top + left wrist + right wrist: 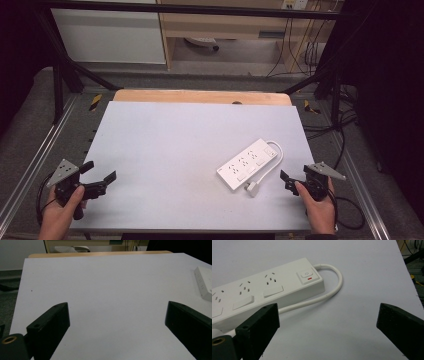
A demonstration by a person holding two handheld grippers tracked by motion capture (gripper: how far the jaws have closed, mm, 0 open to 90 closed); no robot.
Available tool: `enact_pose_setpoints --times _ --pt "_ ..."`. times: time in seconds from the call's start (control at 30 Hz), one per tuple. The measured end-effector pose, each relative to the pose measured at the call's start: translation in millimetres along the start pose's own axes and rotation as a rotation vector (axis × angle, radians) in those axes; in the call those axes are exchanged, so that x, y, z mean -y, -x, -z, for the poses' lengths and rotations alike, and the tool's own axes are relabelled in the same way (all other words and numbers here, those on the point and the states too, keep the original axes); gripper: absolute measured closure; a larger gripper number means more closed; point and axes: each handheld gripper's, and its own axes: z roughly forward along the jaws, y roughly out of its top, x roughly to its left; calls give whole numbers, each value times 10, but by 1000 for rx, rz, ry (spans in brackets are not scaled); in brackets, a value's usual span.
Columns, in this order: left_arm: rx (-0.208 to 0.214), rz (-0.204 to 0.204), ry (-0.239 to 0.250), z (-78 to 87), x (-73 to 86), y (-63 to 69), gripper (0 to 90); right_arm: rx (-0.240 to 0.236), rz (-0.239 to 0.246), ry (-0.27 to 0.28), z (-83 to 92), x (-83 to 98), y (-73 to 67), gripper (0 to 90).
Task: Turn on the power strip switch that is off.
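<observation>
High view: white power strip (248,163) lying flat and diagonal on the pale grey table (165,150), right of the middle, with its white cable (274,161) looped along the near side and ending in the plug (252,188) at the near end. Right gripper (292,181) just beside that plug, jaws spread, holding nothing; left gripper (100,177) well apart at the near left edge, jaws also spread and empty. Left gripper view: smooth matte table top between two wide black jaws, one corner of the strip (204,282) far at the right edge. Right gripper view: strip (262,293) close ahead, glossy hard plastic, long box with rounded edges, rows of sockets, flat rocker switches, a power button (306,275) with a red mark; round, bendy cable (329,293) curving back beside it. Probably light and stiff, rather slippery on the smooth sides; best taken across the narrow width near the middle, not by the soft cable, which would let the body swing.
</observation>
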Motion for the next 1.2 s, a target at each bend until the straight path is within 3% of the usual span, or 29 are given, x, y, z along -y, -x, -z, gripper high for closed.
enact_pose_setpoints --times 0.57,1.2 --pt "1 -2 -12 -16 11 5 57 -2 -25 -39 93 -111 -39 44" --pt "7 -11 -21 -28 14 18 56 -18 -8 77 220 -308 -213 30"
